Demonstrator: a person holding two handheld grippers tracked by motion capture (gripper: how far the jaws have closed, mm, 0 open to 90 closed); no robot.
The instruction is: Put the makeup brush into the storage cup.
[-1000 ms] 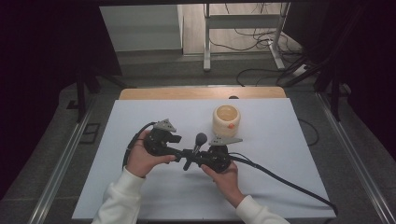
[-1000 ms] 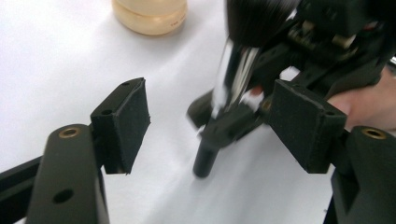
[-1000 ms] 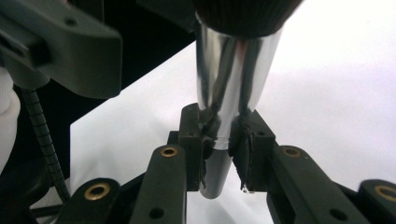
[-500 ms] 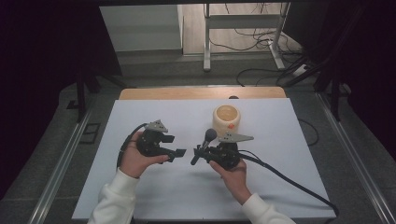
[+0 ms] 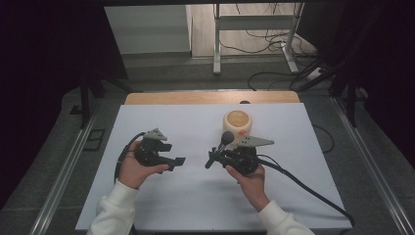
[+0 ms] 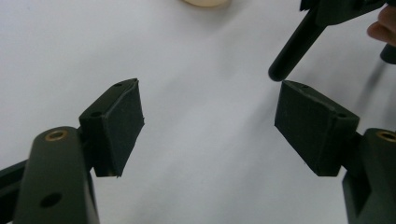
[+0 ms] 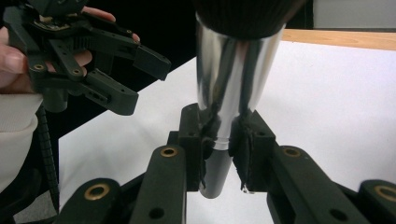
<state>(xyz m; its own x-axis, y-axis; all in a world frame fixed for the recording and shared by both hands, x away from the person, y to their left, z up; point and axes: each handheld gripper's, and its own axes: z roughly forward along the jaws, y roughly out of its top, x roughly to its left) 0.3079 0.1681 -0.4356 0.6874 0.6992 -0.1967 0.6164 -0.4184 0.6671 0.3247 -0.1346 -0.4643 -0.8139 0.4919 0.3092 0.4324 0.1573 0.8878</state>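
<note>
Right gripper (image 7: 218, 154) jaws clamped on microphone (image 7: 233, 79), left gripper (image 6: 208, 130) jaws just opening, empty

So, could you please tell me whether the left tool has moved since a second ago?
Yes: the left tool has drifted left, away from the cream cup.

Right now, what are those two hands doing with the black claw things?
A person sits at a white table with a gripper in each hand. The right gripper is shut on a microphone, pinching its shiny handle. The left gripper is open with nothing between its jaws, which have just been opening, and it sits apart from the microphone. A round cream cup stands on the table behind the right gripper.
</note>
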